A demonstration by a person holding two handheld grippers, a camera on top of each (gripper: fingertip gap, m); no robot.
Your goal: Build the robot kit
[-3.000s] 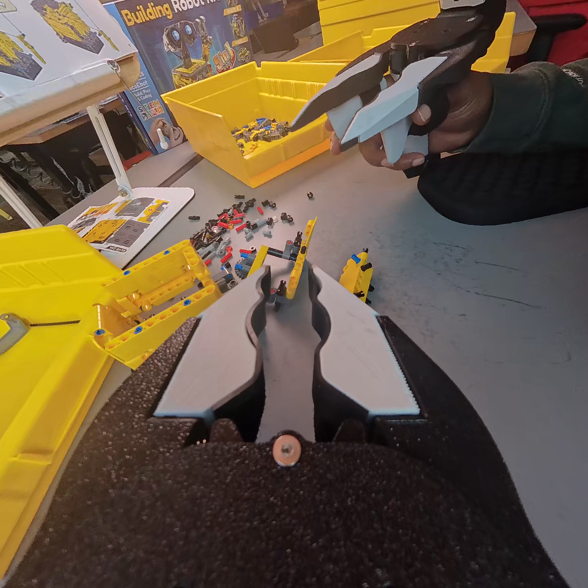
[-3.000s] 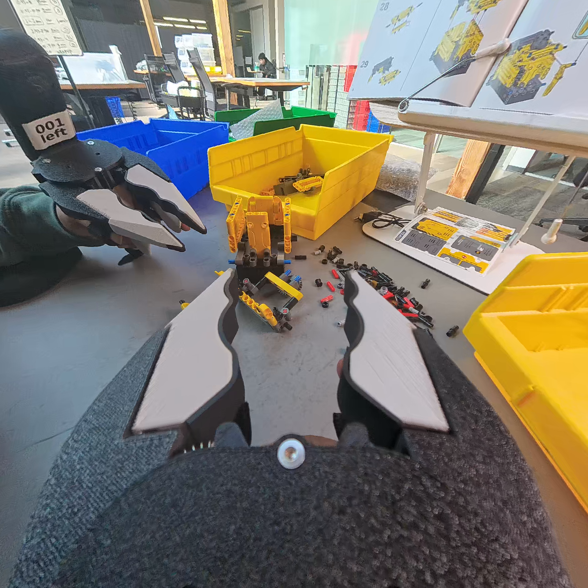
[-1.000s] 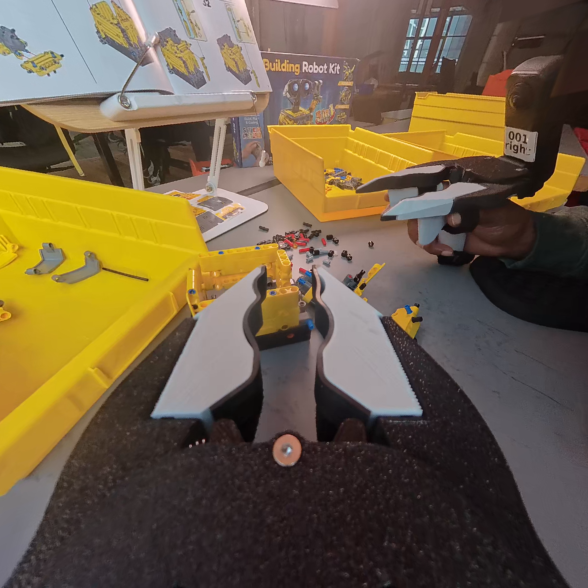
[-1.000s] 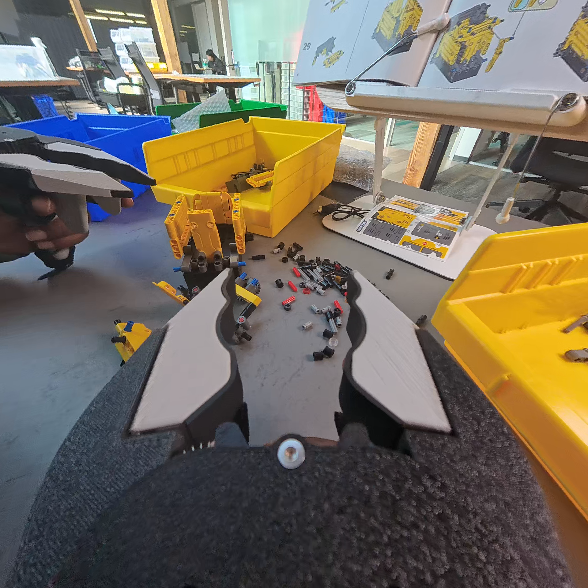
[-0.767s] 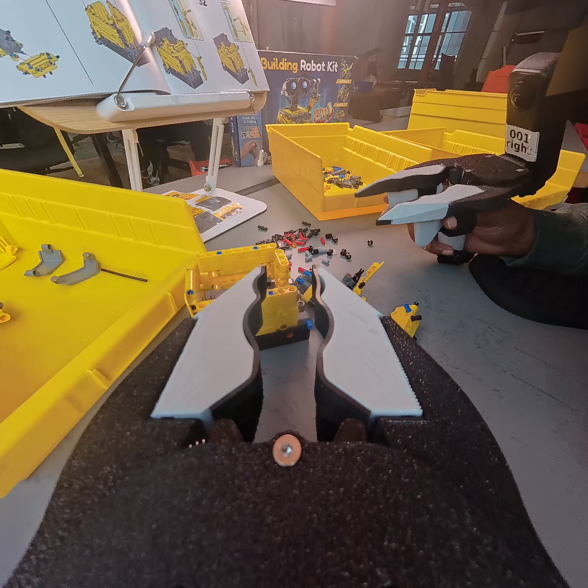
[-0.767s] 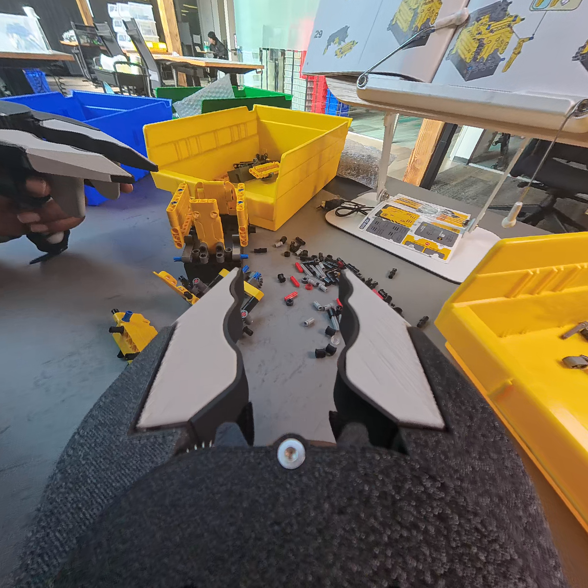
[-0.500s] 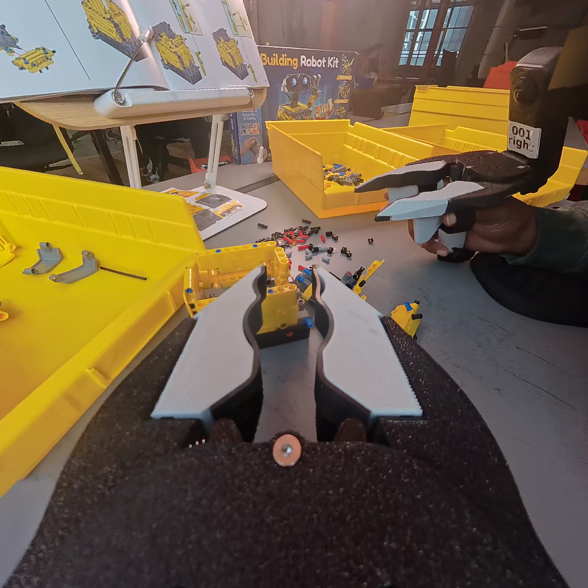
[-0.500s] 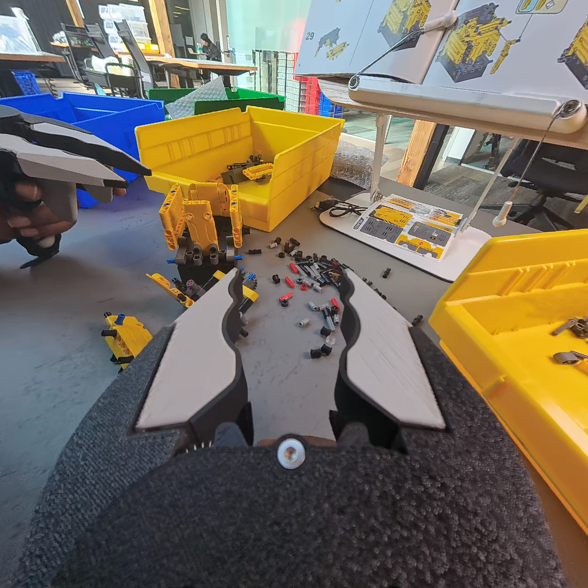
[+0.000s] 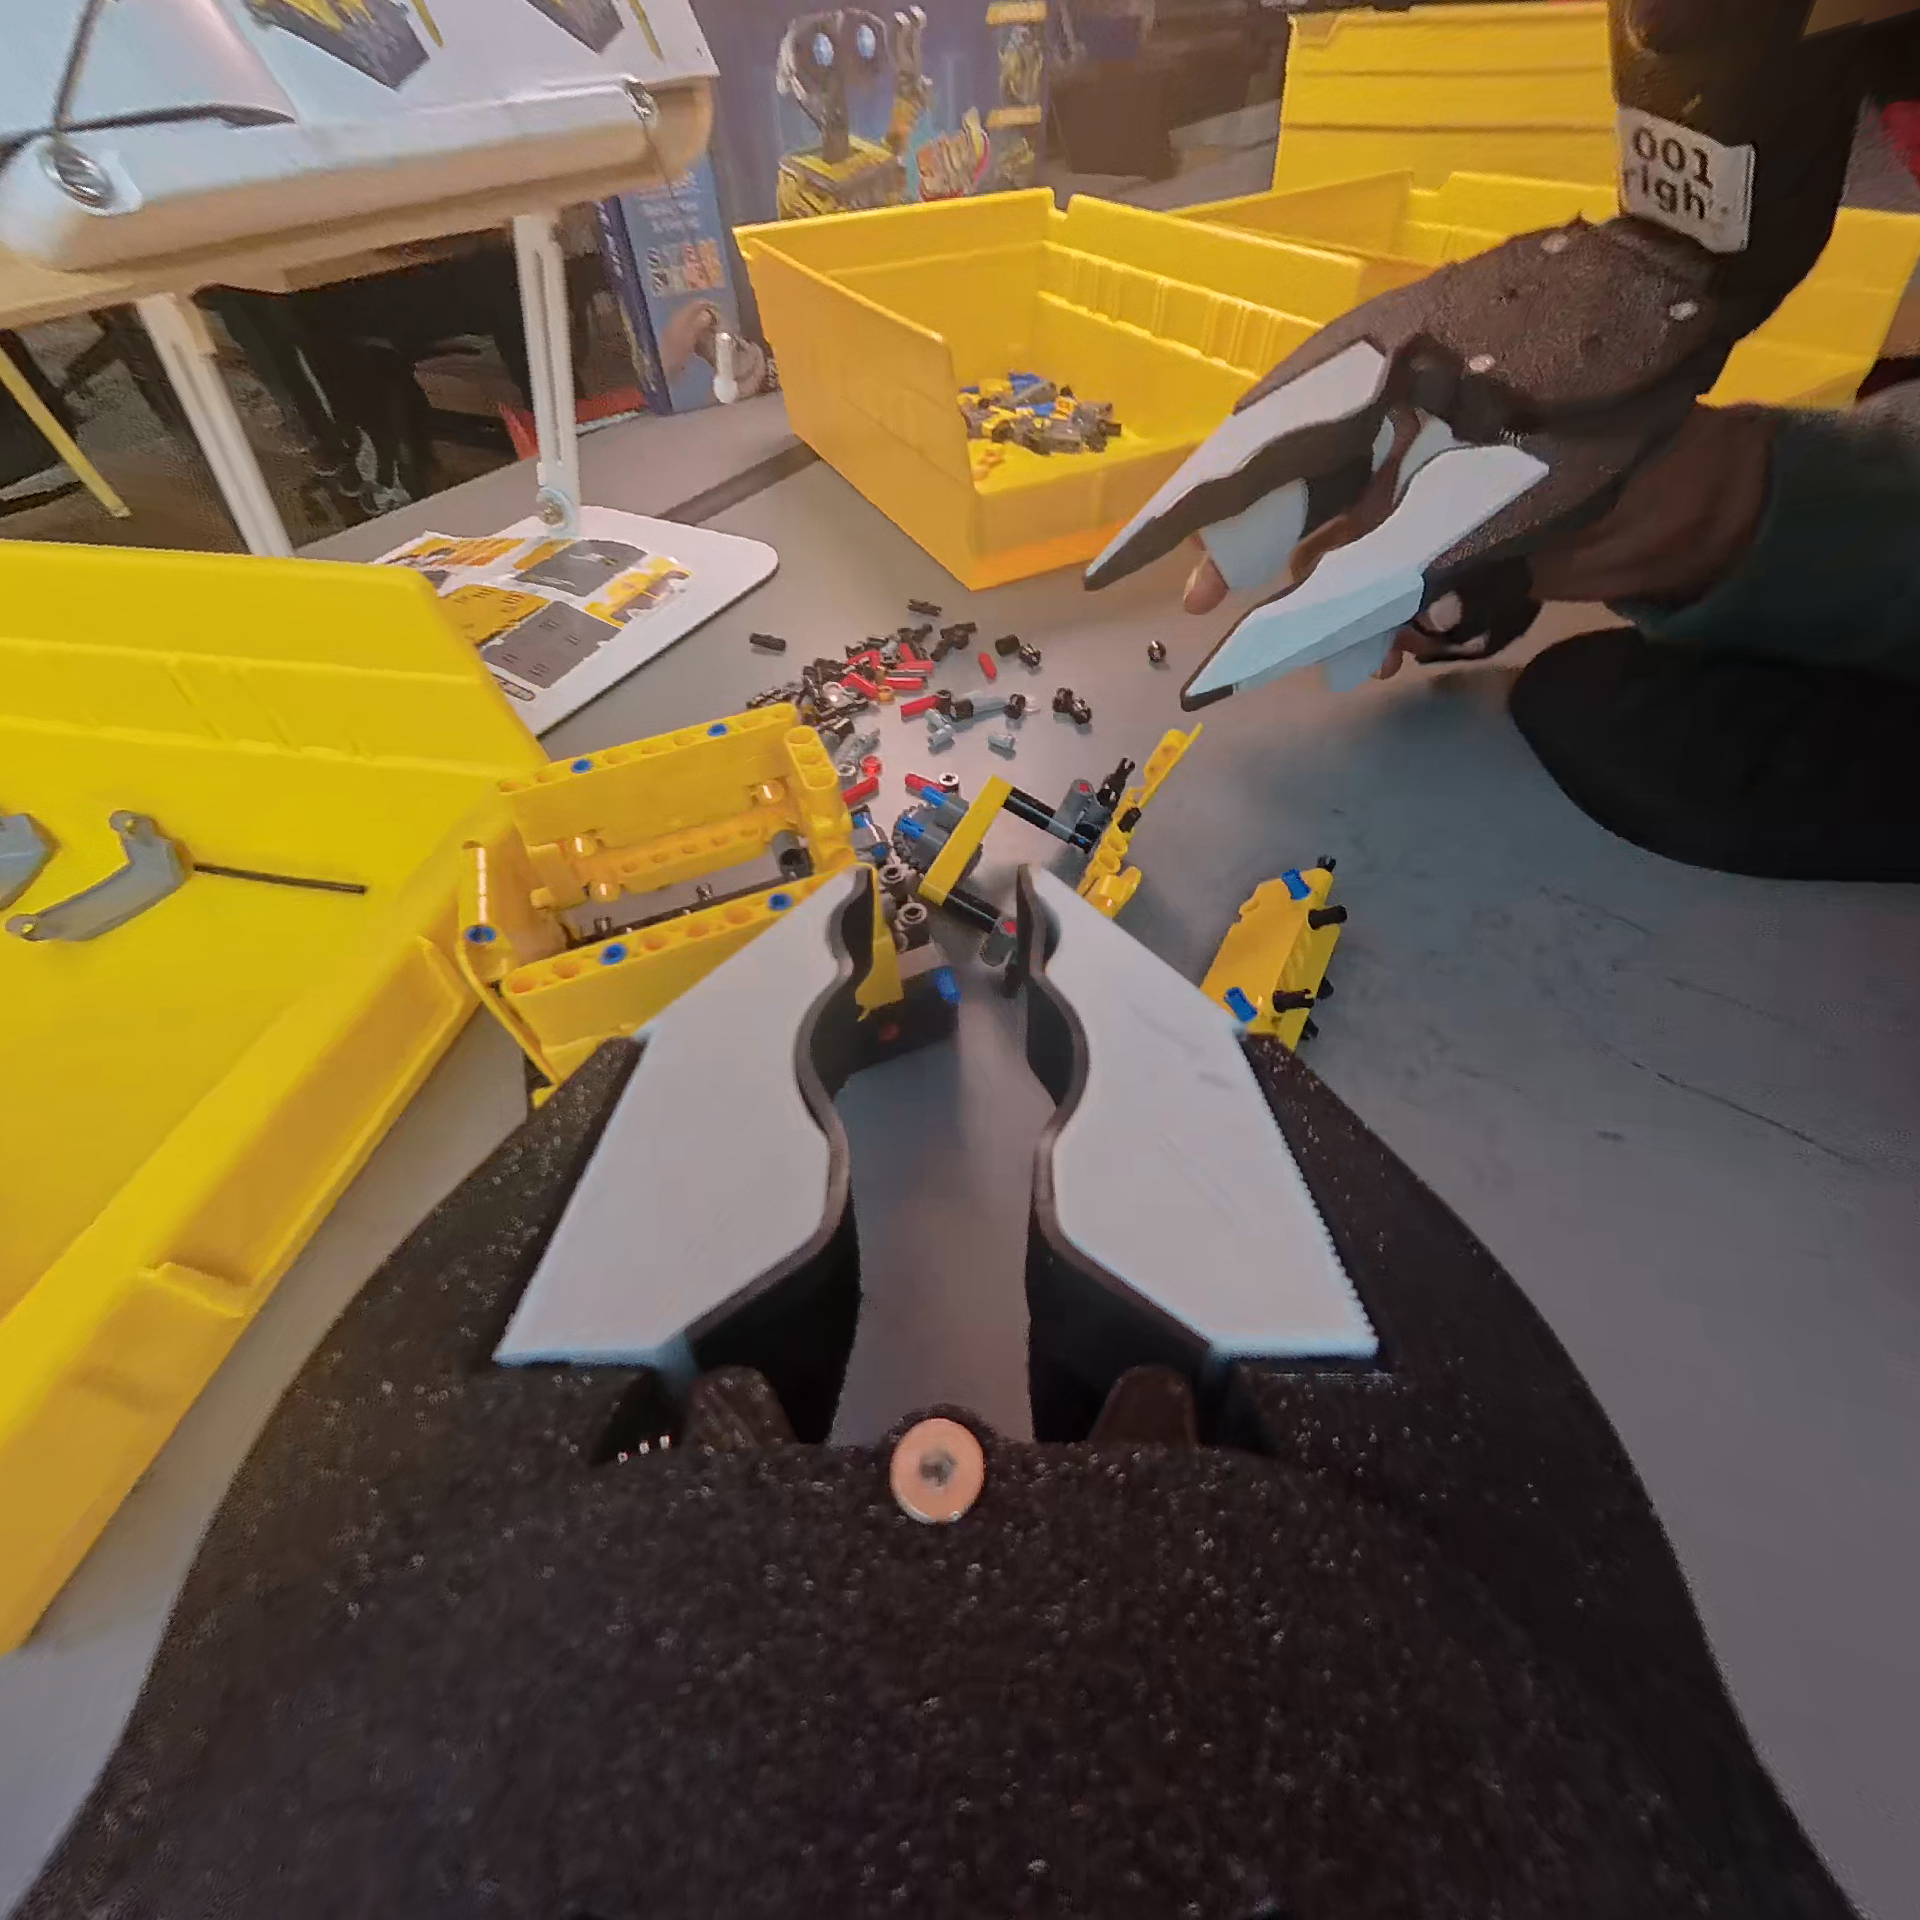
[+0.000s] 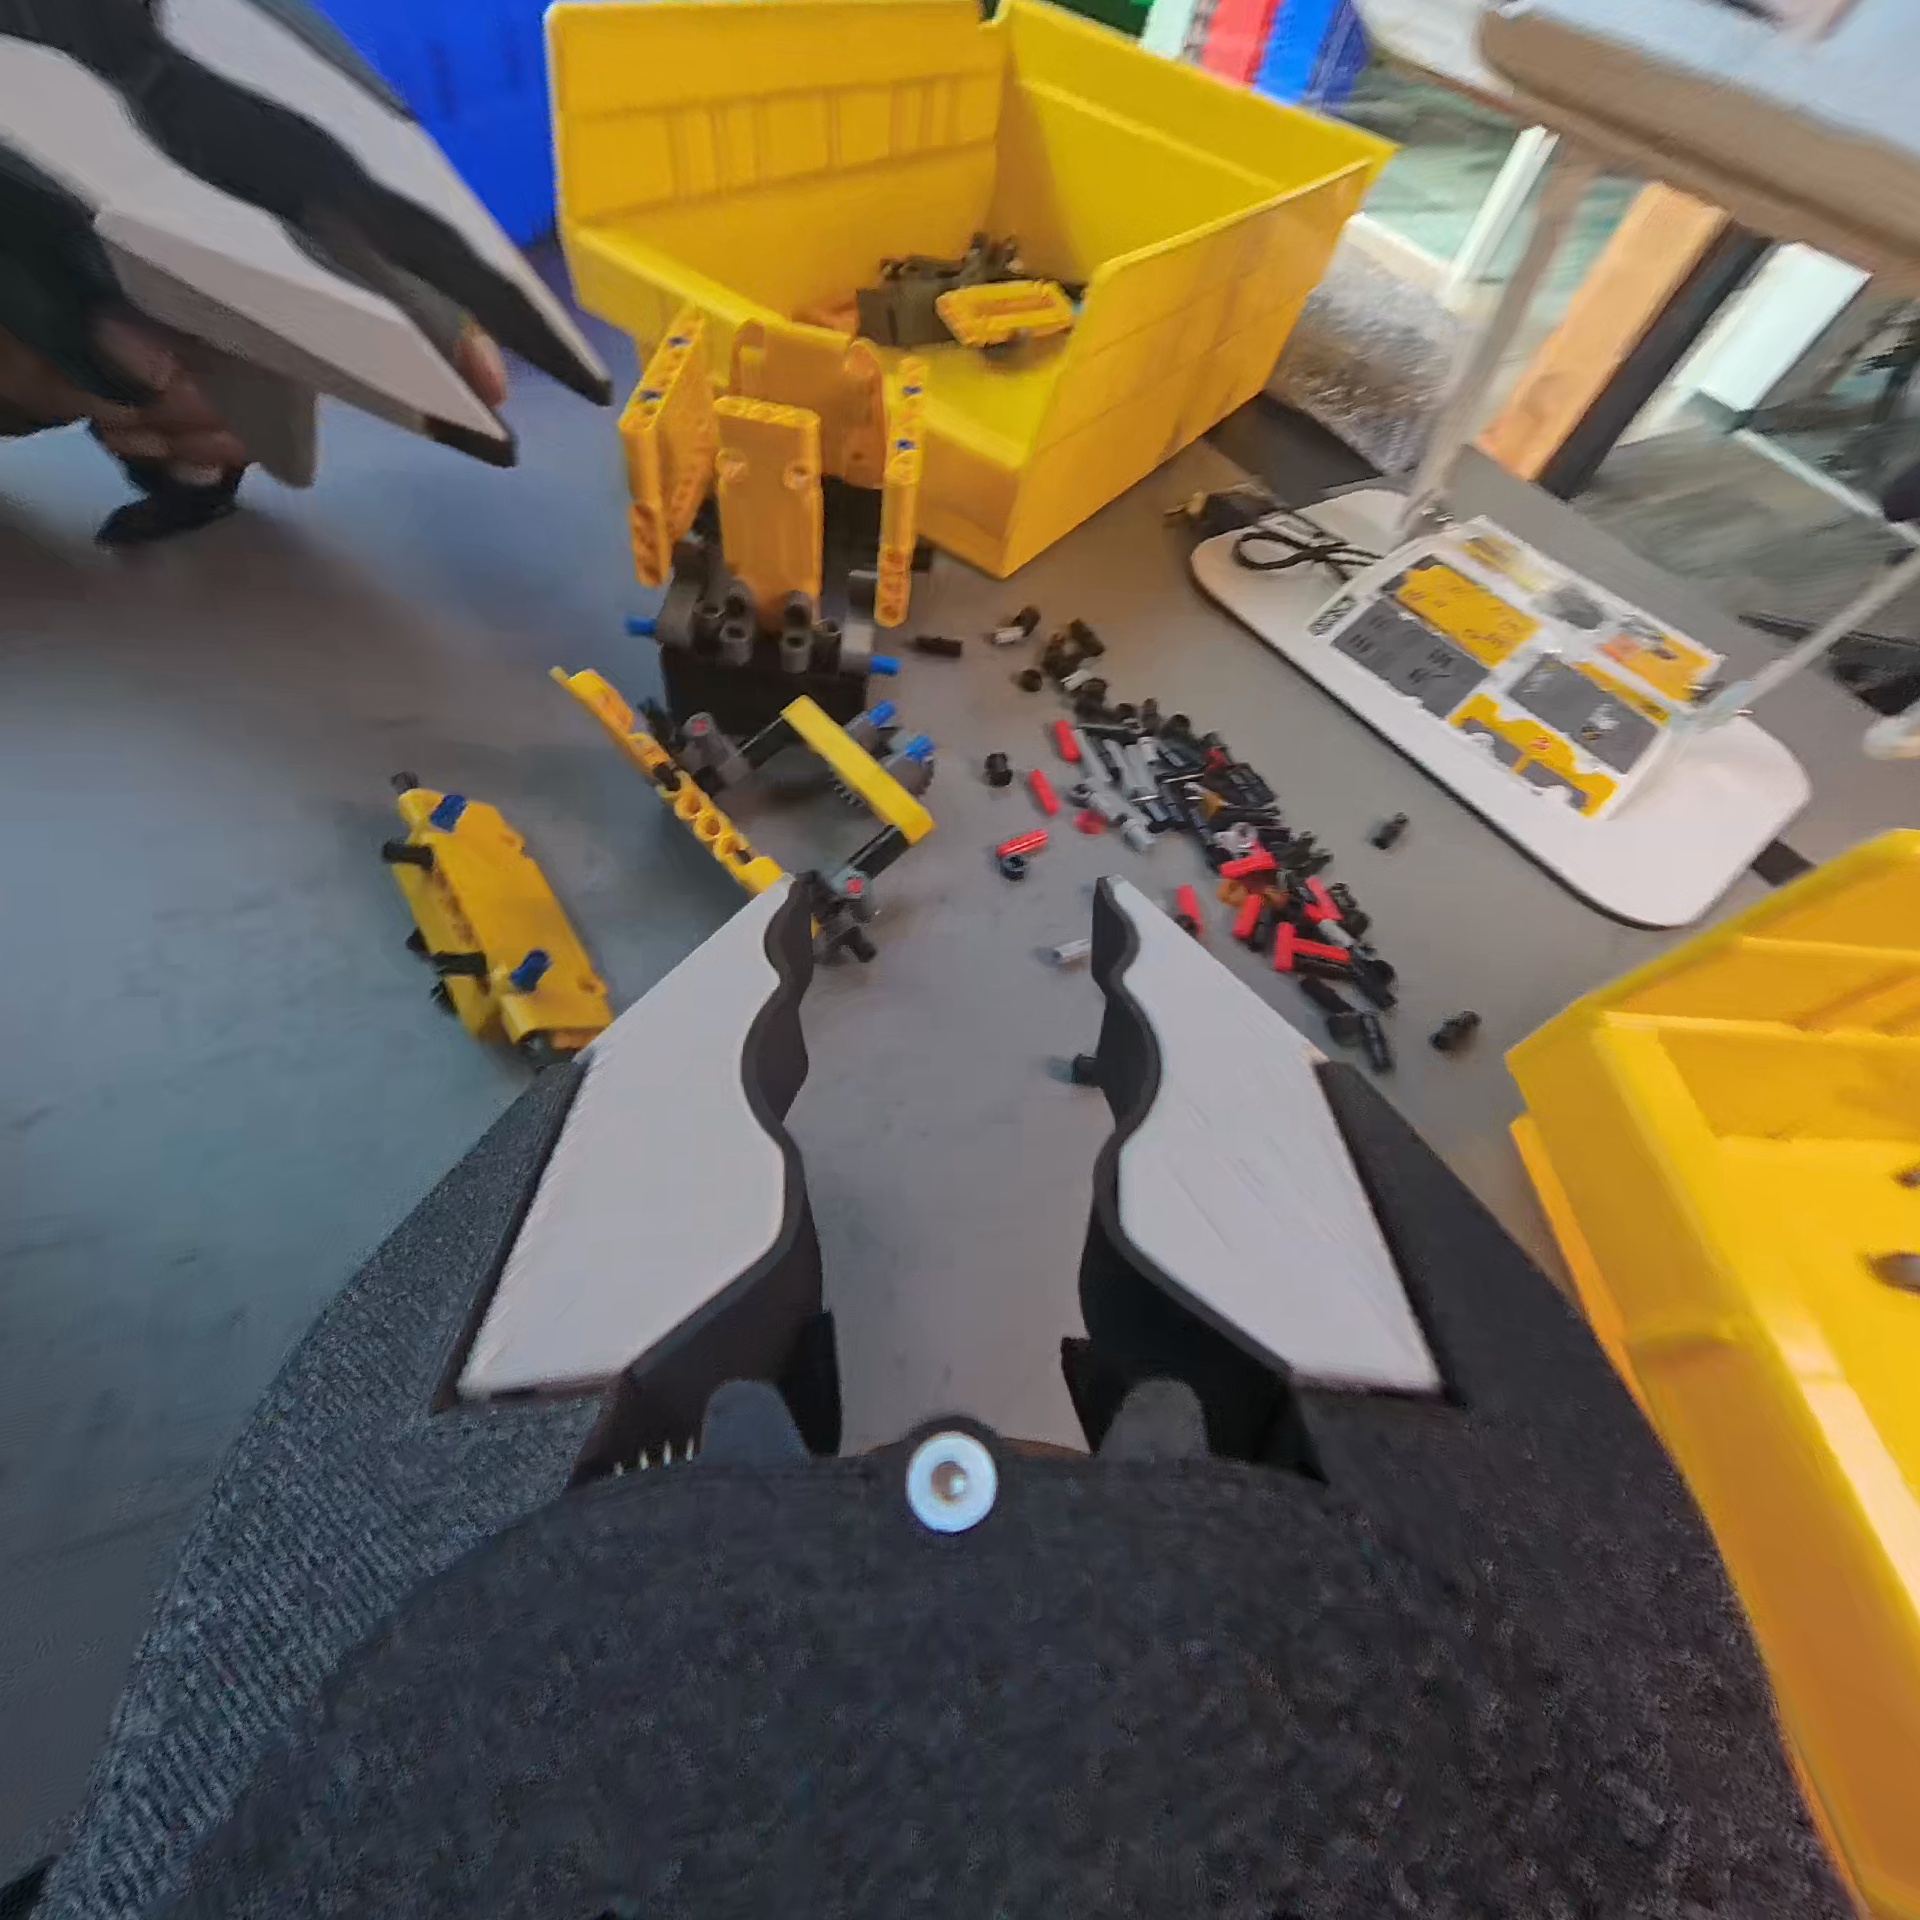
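Note:
A yellow brick-built assembly [image 9: 665, 831] on a black base stands on the grey table; it also shows in the right wrist view [image 10: 769, 499]. My left gripper [image 9: 945, 894] is open, with its left finger beside the assembly's black base, holding nothing. Just ahead of it lies a small frame of a yellow beam and axles [image 9: 997, 831]. My right gripper [image 10: 956, 904] is open and empty, low over the table, with this frame [image 10: 831, 779] at its left fingertip and loose red, black and grey pins [image 10: 1195, 810] at its right. A small yellow module [image 10: 488, 925] lies to the left.
A yellow bin [image 9: 883, 343] with small parts stands behind the pins. A shallow yellow tray [image 9: 208, 1039] lies at my left gripper's left. The white base of an instruction stand [image 9: 582, 592] sits at the back. A sleeved arm [image 9: 1714, 727] rests on the right. From the right gripper's tips to the small yellow module [image 10: 488, 925] is close to 8 cm. My left wrist view [image 9: 1286, 936] looks at it from another angle.
Both views have tipped down toward the table. My left gripper has shifted right, so the yellow assembly is now at its left finger. My right gripper has dropped toward the pins.

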